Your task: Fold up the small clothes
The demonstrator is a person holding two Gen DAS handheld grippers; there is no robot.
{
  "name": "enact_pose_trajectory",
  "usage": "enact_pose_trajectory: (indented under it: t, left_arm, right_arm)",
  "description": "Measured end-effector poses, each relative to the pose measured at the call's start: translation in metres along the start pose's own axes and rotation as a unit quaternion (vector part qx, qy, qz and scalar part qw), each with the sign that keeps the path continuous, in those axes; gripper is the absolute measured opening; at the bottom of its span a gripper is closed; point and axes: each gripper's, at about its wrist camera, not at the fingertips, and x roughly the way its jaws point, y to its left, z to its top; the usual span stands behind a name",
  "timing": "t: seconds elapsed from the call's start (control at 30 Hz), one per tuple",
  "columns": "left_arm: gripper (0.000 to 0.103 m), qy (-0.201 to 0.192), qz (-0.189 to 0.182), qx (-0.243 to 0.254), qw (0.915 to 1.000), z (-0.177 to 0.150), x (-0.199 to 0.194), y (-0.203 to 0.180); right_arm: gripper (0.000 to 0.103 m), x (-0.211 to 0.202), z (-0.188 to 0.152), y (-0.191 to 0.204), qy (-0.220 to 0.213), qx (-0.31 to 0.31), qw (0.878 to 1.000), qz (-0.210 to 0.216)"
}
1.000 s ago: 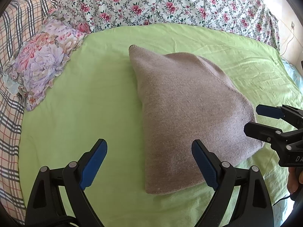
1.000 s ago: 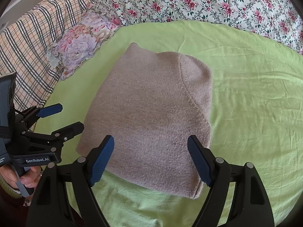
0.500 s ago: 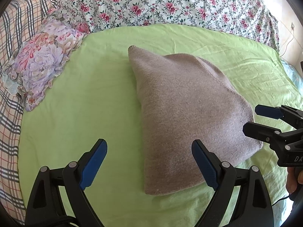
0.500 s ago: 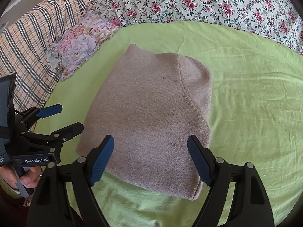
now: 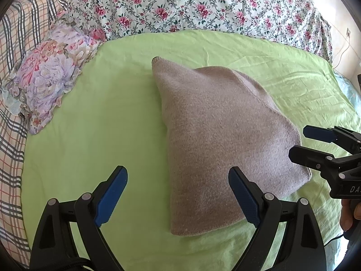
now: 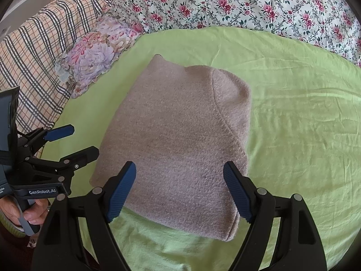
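**Folded knit on green sheet, both grippers hovering empty**

Left to right in the left wrist view: a checked blanket (image 5: 13,103) was noted at the far left edge, with a small flowered pillow (image 5: 47,79) lying against it at the corner of the green sheet (image 5: 108,117). The left gripper (image 5: 178,197) was held low over bare sheet, jaws spread wide and grasping nothing, its right finger overlapping the near left part of the garment in the picture.

The garment (image 5: 221,149), a mauve knitted piece, was seen lying mid-sheet in a compact, thick bundle, apparently already folded; the flat open sheet was judged to have been chosen as the folding surface. A seam was observed running down its right side.

The right gripper (image 6: 179,192) was held just above the near edge of the garment, jaws likewise released and empty.

Behind everything a rose-patterned quilt (image 5: 203,6) was recorded. Nothing was found obstructing the garment; pillow and quilt lay well apart from it.
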Motion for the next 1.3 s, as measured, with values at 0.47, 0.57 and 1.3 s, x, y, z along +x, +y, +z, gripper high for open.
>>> enact_pose_trajectory:
  t: [0.47,0.57,1.3]
  left_arm:
    - [0.092,0.005,-0.006,0.006,0.9999,0.007,0.006,-0.004]
    - [0.092,0.002,-0.004,0.008,1.0,0.009,0.006,-0.004]
    - [0.092,0.007,0.012,0.001,0.9999,0.018,0.018,0.007]
  right_arm:
    - [0.08,0.003,0.005,-0.006,-0.002,0.007,1.0,0.001]
    - [0.08,0.003,0.005,-0.007,-0.001,0.006,1.0,0.0]
    - [0.08,0.015,0.008,-0.026,0.008,0.018,1.0,-0.007]
